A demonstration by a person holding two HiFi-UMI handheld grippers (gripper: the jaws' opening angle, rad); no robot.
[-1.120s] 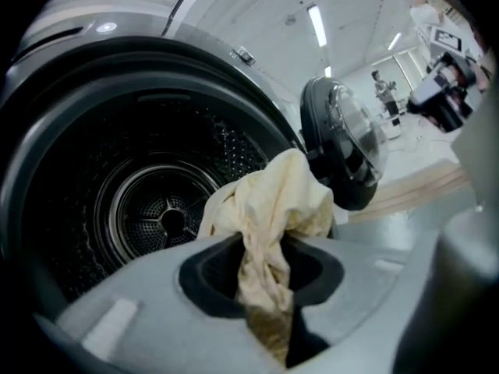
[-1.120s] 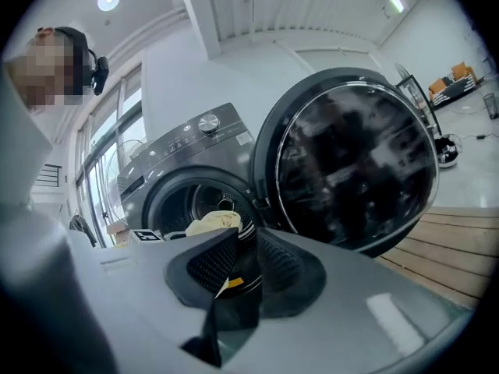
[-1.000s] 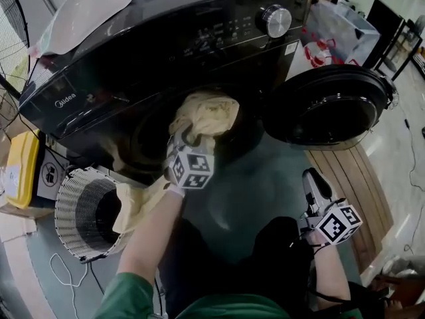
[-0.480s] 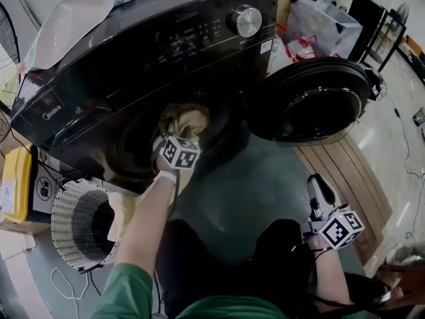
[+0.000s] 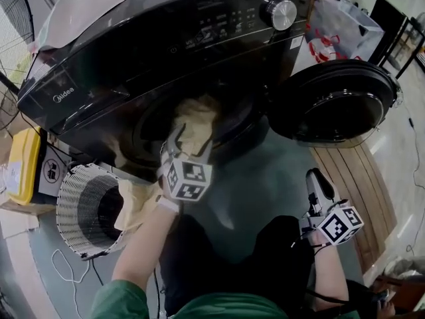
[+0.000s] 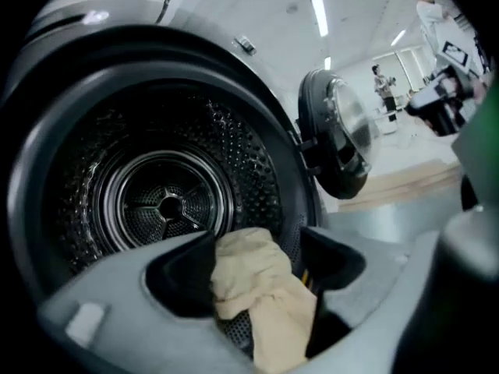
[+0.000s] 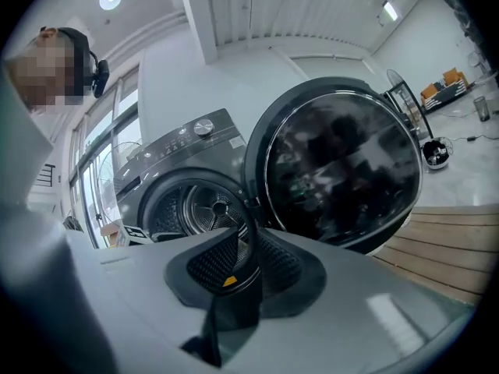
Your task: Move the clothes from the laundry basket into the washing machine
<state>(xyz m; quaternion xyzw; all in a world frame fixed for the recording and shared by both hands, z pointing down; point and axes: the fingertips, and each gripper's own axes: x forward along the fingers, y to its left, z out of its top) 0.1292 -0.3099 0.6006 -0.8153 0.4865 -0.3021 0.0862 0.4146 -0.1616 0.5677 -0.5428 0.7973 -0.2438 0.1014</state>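
Observation:
A cream-yellow cloth [image 5: 196,119] lies bunched on the lip of the black washing machine's [image 5: 133,65] drum mouth. My left gripper [image 5: 191,138] sits just in front of it. Its jaws have just been opening and stand open, and the cloth [image 6: 261,287] hangs loose between them in front of the steel drum [image 6: 164,205]. More yellow fabric [image 5: 136,201] drapes over the white laundry basket [image 5: 73,211]; I cannot tell whether it is the same piece. My right gripper [image 5: 313,177] hangs low at the right, shut and holding nothing [image 7: 242,263].
The round door [image 5: 335,102] stands swung open to the right. A yellow container [image 5: 23,168] sits left of the basket and a fan [image 5: 10,38] behind it. Plastic bags lie on the machine [image 5: 80,8] and beside it [image 5: 335,28]. A wooden floor strip [image 5: 358,178] runs at the right.
The left gripper pushed the cloth into the drum mouth, then drew back towards me with its jaws spread. The cloth stays on the drum lip. The right gripper has hardly moved.

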